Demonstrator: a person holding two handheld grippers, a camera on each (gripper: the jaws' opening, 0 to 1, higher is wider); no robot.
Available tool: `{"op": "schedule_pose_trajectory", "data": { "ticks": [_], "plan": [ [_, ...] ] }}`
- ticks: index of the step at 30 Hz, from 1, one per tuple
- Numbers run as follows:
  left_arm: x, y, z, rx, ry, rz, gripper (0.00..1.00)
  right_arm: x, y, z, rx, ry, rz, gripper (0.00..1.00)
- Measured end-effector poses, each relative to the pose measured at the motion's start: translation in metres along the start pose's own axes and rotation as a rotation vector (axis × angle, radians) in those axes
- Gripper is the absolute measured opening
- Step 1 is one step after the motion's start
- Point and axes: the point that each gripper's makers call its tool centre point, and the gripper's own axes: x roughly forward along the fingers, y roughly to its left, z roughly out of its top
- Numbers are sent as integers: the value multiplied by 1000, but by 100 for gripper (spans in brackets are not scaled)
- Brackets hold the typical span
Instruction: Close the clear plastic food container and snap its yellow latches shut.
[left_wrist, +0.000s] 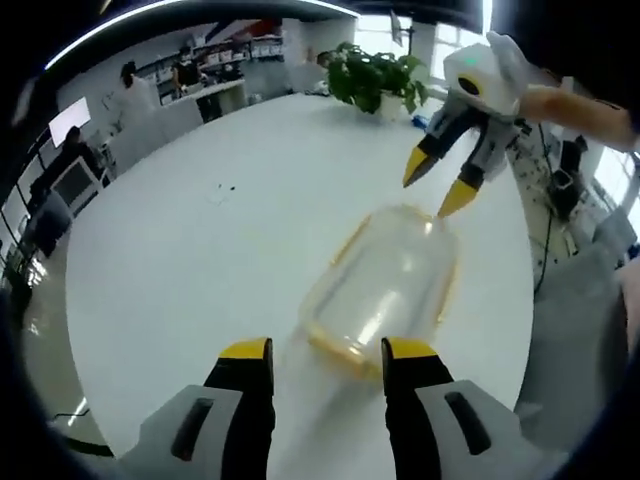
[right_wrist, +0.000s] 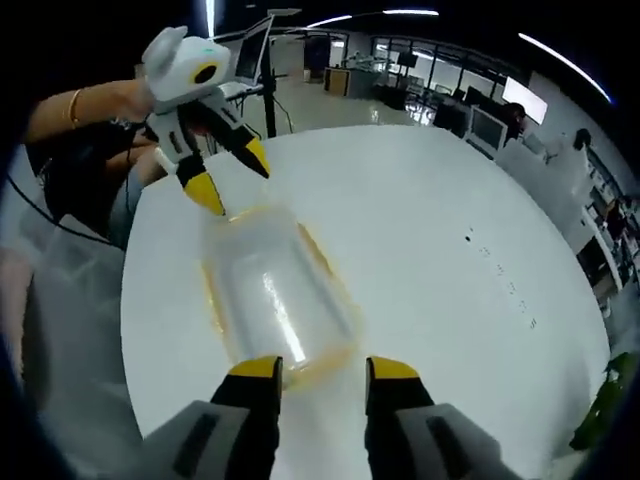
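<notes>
The clear plastic container (left_wrist: 385, 285) with yellow trim lies on the white table (left_wrist: 200, 230), blurred, so I cannot tell how its latches stand. My left gripper (left_wrist: 328, 352) is open, its yellow tips just short of the container's near end. My right gripper (left_wrist: 437, 185) hovers open at the far end, tips pointing down at it. In the right gripper view the container (right_wrist: 280, 300) runs away from my open right gripper (right_wrist: 324, 370), whose tips flank its near end. The left gripper (right_wrist: 232, 178) is at the opposite end, open, held by a hand.
A potted plant (left_wrist: 378, 78) stands at the table's far edge. The table (right_wrist: 450, 230) is broad and round, with small dark specks (right_wrist: 470, 238) on it. Desks, monitors and people stand beyond it. A person's arm (right_wrist: 80, 110) reaches in from the left.
</notes>
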Motion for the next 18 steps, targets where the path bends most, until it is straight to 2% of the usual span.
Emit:
{"op": "schedule_pose_trajectory", "data": {
  "ticks": [3,4,5,7,9,15,18],
  "plan": [
    [5,2,-2,-25,0,15,40,6,9,-8,-8,32,39,31],
    [8,0,-4,-40,6,2,39,7,9,-9,-7,35,31,31],
    [10,-2,-7,-42,16,-8,39,7,10,-2,29,-11,35,31],
    [13,-1,-13,-46,33,-6,40,6,6,-6,38,14,24,31],
    [15,-2,-10,-115,-1,-8,40,7,4,-7,60,13,21,32],
    [13,0,-14,-149,-10,1,41,7,1,-9,162,1,8,35],
    [13,-2,-14,-166,-15,-4,38,8,3,-9,251,-15,16,34]
  ]
}}
